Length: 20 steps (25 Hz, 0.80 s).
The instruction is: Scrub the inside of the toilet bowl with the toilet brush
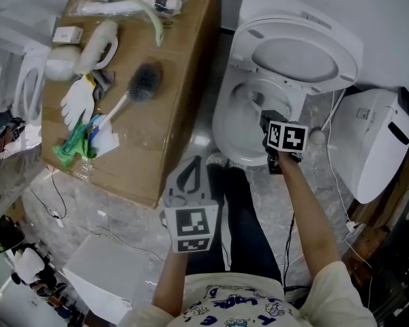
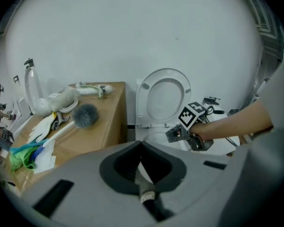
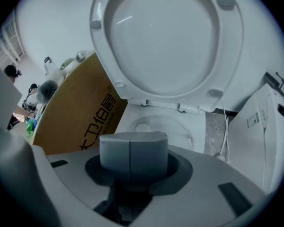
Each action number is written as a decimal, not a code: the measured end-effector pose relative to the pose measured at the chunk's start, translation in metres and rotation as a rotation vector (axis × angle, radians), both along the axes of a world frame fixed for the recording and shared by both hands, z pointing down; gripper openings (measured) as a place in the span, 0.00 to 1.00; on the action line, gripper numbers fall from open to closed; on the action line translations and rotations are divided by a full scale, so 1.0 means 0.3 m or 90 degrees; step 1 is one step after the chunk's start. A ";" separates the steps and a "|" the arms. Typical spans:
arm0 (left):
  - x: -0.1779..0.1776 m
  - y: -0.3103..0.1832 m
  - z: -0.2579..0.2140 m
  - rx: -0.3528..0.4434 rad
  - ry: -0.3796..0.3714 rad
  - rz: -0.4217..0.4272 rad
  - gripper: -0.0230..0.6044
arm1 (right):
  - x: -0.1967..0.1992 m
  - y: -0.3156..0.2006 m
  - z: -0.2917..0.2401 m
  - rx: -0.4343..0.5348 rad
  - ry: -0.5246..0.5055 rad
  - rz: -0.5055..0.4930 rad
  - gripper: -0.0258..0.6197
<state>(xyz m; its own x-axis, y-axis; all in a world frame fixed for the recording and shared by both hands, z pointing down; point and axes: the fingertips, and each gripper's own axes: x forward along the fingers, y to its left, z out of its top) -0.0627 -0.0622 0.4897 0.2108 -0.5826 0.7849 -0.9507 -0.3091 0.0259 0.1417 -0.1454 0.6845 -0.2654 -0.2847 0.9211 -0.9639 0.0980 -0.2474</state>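
Note:
The toilet brush [image 1: 133,90], with a grey bristle head and white handle, lies on a cardboard box [image 1: 184,80] left of the toilet; it also shows in the left gripper view [image 2: 83,116]. The white toilet bowl [image 1: 233,129] stands with its lid [image 1: 296,53] raised. My right gripper [image 1: 271,118] hovers over the bowl's near right rim, shut on nothing; its view looks into the bowl [image 3: 154,126] past its closed jaws [image 3: 132,148]. My left gripper [image 1: 189,172] is low near my legs, open and empty [image 2: 141,160], well short of the brush.
White gloves [image 1: 78,101], a green cloth [image 1: 75,145], a white bottle [image 1: 99,43] and packets lie on the box. A second white toilet unit [image 1: 378,145] stands right of the bowl, with a white cable [image 1: 335,182] on the marble floor. More clutter sits at far left.

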 end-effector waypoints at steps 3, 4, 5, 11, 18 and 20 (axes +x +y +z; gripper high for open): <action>-0.005 0.000 0.007 -0.002 0.001 -0.003 0.04 | -0.022 0.010 0.002 0.008 0.019 -0.056 0.30; -0.003 -0.001 0.008 -0.002 0.003 -0.003 0.04 | -0.028 0.017 0.003 0.008 0.022 -0.071 0.30; 0.000 -0.001 0.008 -0.001 0.004 -0.002 0.04 | -0.033 0.025 0.004 0.007 0.024 -0.082 0.30; 0.022 -0.008 -0.002 0.005 0.011 0.004 0.04 | -0.043 0.094 0.008 -0.007 0.010 -0.156 0.30; 0.048 -0.015 -0.005 0.011 0.014 0.011 0.04 | -0.047 0.216 0.018 -0.035 0.022 -0.365 0.30; 0.056 -0.014 -0.005 0.013 0.015 0.014 0.04 | -0.048 0.255 0.021 -0.039 0.037 -0.444 0.30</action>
